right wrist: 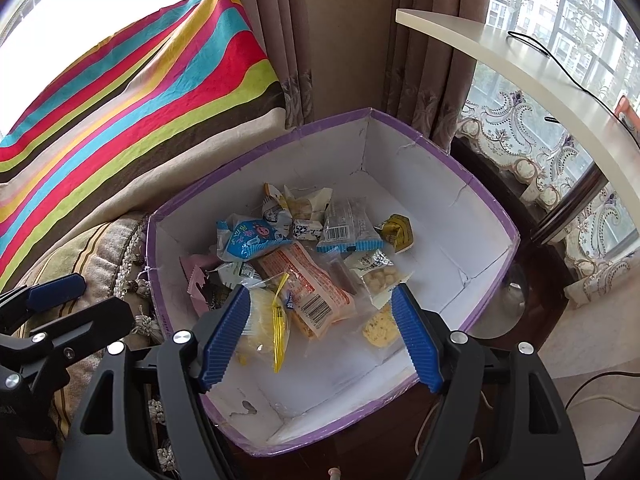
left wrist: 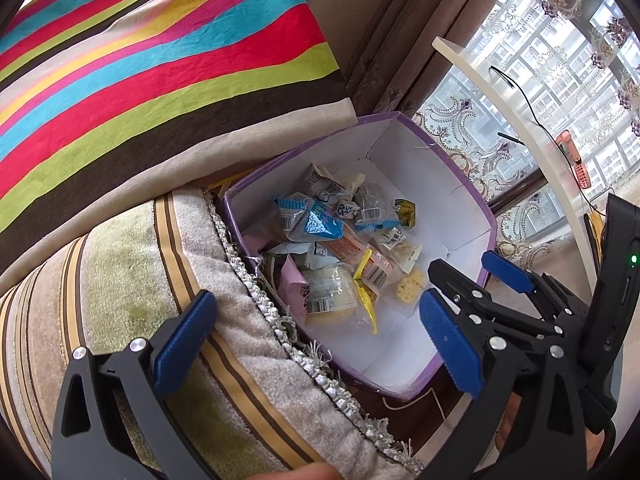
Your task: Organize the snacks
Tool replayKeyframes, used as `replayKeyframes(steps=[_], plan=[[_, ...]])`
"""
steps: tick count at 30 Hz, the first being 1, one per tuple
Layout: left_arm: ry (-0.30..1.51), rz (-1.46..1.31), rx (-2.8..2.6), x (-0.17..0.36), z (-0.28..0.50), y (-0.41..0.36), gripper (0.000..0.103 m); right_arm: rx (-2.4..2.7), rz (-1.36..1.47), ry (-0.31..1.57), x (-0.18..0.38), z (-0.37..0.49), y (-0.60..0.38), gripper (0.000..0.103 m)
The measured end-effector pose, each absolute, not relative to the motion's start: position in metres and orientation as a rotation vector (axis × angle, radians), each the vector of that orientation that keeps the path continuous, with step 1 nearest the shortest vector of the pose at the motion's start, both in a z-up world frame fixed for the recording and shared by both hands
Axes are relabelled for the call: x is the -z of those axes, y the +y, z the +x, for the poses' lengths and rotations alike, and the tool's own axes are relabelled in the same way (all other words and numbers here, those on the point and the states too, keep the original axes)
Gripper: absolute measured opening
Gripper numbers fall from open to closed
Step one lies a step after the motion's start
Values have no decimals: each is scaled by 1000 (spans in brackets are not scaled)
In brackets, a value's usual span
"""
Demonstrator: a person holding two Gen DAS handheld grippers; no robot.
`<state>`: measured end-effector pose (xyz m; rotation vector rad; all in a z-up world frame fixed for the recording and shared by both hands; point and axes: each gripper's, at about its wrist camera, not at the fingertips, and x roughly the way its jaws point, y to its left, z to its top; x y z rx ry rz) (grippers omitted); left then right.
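A purple-rimmed box with white inside walls point(right wrist: 448, 216) stands next to the sofa arm and holds several snack packets: a blue pouch point(right wrist: 250, 240), an orange wrapper point(right wrist: 308, 284), a yellow-tied bag point(right wrist: 268, 320). It also shows in the left wrist view point(left wrist: 440, 216). My right gripper point(right wrist: 320, 336) is open and empty above the box's near side. My left gripper point(left wrist: 318, 340) is open and empty, one finger over the sofa arm, the other over the box's near rim. The right gripper point(left wrist: 476, 284) shows in the left view, and the left gripper point(right wrist: 80, 300) in the right view.
A striped cushion point(left wrist: 160, 72) leans over the sofa arm point(left wrist: 140, 280) left of the box. Brown curtains point(right wrist: 340, 40) hang behind. A white curved shelf point(right wrist: 540, 68) with a black cable juts out at the right, before a lace-curtained window.
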<state>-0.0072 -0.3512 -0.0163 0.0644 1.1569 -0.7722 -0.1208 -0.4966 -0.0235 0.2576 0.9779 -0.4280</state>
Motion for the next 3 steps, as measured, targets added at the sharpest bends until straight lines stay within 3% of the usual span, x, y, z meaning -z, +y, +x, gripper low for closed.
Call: replayKeyframes(steps=[3], plan=[[1153,67,776,15,-8,-351,101,424,256,975,22,-120,-495,77]])
